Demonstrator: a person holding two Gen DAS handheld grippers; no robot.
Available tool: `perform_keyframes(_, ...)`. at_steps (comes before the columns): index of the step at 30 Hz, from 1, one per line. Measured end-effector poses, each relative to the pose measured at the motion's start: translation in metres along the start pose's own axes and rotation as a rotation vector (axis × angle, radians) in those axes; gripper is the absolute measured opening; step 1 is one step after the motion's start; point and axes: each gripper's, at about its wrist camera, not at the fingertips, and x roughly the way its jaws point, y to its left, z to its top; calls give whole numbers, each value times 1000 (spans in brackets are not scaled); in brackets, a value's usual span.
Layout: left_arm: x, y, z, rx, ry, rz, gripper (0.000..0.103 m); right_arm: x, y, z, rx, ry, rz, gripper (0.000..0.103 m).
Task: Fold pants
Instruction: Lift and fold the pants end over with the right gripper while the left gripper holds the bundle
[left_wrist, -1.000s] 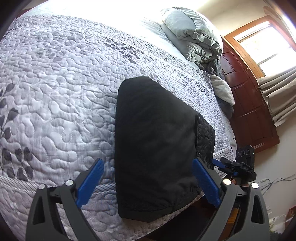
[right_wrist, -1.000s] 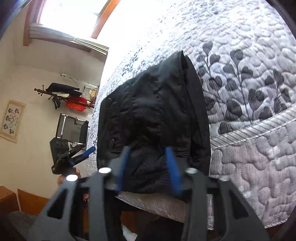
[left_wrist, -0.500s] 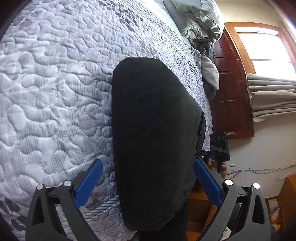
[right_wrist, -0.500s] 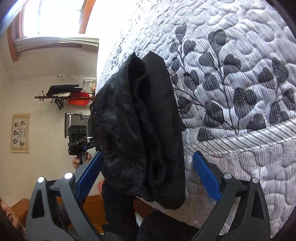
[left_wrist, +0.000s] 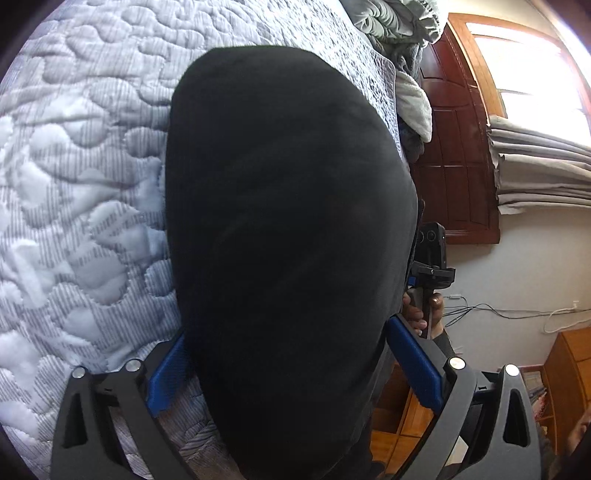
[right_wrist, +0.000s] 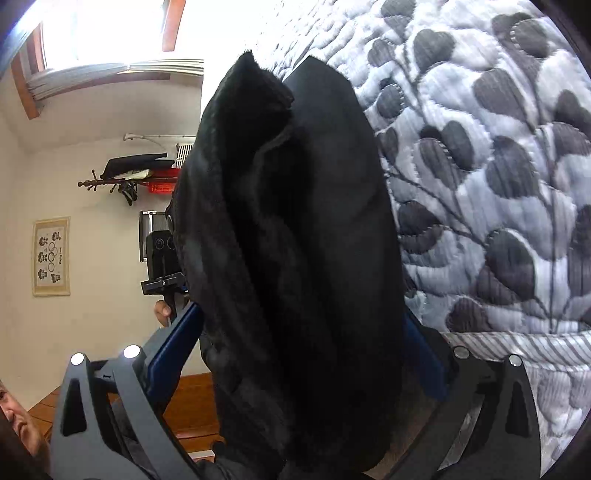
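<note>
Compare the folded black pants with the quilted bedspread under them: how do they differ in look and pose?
The folded black pants are plain black with no pattern; the quilted bedspread is white-grey with wavy stitching, stripes and dark leaf prints. The pants form a thick, compact bundle at the bed's edge; the bedspread lies spread flat beneath them. Both are soft fabric.

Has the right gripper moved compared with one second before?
Yes. The right gripper, jaws just opening, came closer to the black pants on the quilt.
</note>
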Motion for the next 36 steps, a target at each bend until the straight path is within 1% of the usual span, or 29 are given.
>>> perform_keyframes(1,2,-2,1,3,0,7,99,1,1,0,-5,-2,5,101)
perform_keyframes(3,1,-1,0,0,-19,3,99,3,5,-1,-16,-14,9,97)
perform_keyframes(4,1,-1,-1,0,-31,4,97,3,6,-2,-26,-13,4,86)
perform_keyframes(5,2,-2,-2,7,-38,13,93,10,12,1,-33,-10,-9,76)
perform_keyframes(6,0,-2,-4,9,-45,16,89,10,12,1,-31,-13,-7,74)
perform_keyframes(7,1,-1,-5,1,-49,13,81,9,11,0,-29,-17,-2,70)
perform_keyframes(8,1,-1,-7,-7,-51,16,75,8,11,-1,-30,-20,-2,67)
perform_keyframes(9,1,-1,-8,-12,-55,14,73,6,12,-1,-31,-23,-2,65)
perform_keyframes(11,0,-1,-9,-17,-67,9,64,2,16,-2,-39,-34,-3,55)
perform_keyframes(12,-1,-1,-10,-22,-73,7,61,1,20,0,-47,-40,-5,52)
perform_keyframes(14,-3,-4,-13,-24,-89,3,50,-1,28,-2,-61,-50,-17,46)
perform_keyframes(17,-12,-9,-16,-13,-111,11,41,-2,47,-1,-81,-62,-26,41)
perform_keyframes(21,-26,-13,-17,-7,-135,7,39,-1,78,7,-128,-63,-27,38)
perform_keyframes(26,-60,-15,-11,-8,-180,16,39,16,120,37,-189,-41,-39,38)
perform_keyframes(30,-101,-13,7,-5,-229,43,39,38,149,77,-242,-23,-33,38)
perform_keyframes(34,-139,2,38,-30,-259,63,39,70,176,127,-269,1,-26,38)
perform_keyframes(36,-155,15,56,-48,-257,74,39,89,185,153,-274,16,-30,38)
